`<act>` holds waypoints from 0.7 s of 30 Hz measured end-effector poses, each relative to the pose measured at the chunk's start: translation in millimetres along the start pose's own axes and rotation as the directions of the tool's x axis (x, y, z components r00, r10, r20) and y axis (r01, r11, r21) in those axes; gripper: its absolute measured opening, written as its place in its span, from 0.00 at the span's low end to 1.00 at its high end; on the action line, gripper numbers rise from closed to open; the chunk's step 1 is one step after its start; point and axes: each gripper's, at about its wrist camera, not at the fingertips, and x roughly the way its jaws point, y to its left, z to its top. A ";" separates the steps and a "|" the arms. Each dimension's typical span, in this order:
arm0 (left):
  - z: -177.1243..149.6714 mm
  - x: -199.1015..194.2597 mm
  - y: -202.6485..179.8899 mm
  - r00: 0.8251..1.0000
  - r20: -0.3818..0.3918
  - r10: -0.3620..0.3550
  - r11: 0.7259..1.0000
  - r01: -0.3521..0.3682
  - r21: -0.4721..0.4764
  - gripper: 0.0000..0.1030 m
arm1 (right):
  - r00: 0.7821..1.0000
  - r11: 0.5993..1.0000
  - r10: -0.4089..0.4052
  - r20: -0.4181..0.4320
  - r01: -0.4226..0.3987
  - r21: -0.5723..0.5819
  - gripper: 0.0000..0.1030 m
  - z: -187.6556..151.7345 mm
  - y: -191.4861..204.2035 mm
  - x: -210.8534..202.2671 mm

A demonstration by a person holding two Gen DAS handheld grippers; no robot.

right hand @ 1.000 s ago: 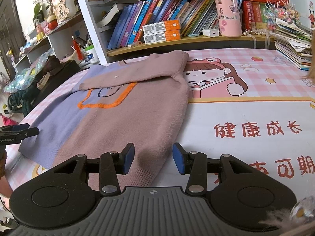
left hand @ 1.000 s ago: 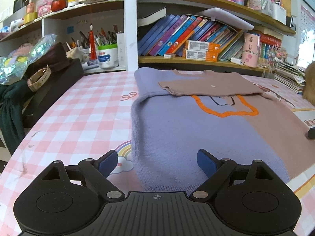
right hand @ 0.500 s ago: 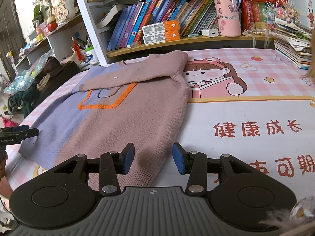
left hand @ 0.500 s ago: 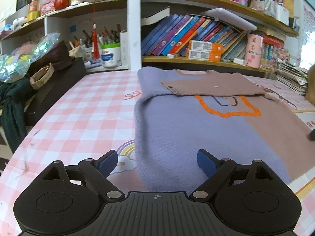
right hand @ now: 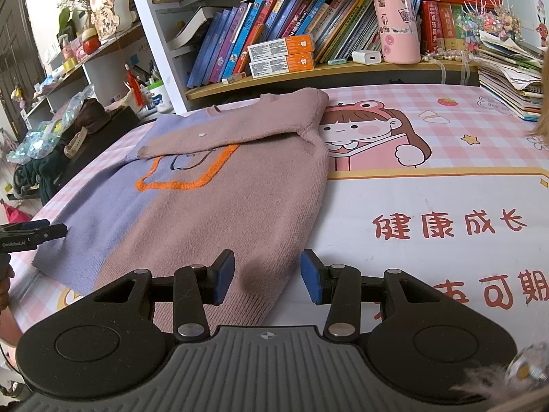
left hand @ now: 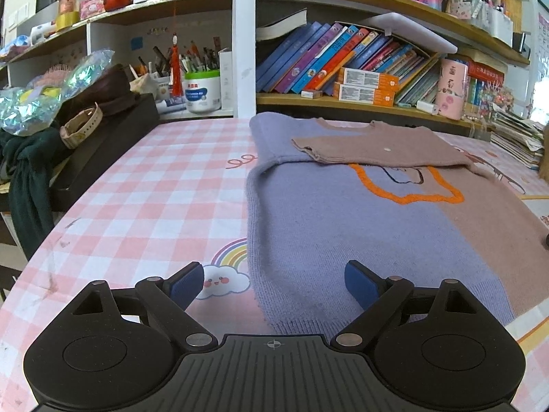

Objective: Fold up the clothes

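Observation:
A knitted sweater (left hand: 343, 219) (right hand: 219, 206), half lavender and half dusty pink with an orange outline on the chest, lies flat on the pink checked tablecloth (left hand: 154, 189). Both sleeves are folded across its upper part. My left gripper (left hand: 271, 283) is open just above the lavender bottom hem, near its left corner, with nothing between the fingers. My right gripper (right hand: 267, 276) is open over the pink bottom hem at the right corner, holding nothing. In the right wrist view the left gripper's tip (right hand: 34, 231) shows at the far left.
Bookshelves with books (left hand: 329, 65) and a pink cup (right hand: 398, 24) run along the far edge. A black box with a dark hat and clothes (left hand: 85, 127) stands at the left. Stacked papers (right hand: 511, 79) sit at the right. Printed tablecloth (right hand: 446, 206) lies right of the sweater.
The left gripper has drifted slightly left, so the sweater's left edge sits more between its fingers. The right gripper has hardly moved. Both stay open.

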 end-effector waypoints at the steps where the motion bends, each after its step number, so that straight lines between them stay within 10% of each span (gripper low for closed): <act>1: -0.1 -0.1 0.2 1.000 0.000 -0.001 1.000 0.001 0.001 0.89 | 1.000 1.000 0.000 0.000 0.000 0.000 0.40 0.1 0.1 0.0; 21: 3.2 -14.1 7.0 0.999 0.013 -0.039 0.999 0.039 -0.009 0.88 | 1.000 1.000 -0.023 0.000 0.023 -0.001 0.40 -1.4 -2.6 -5.6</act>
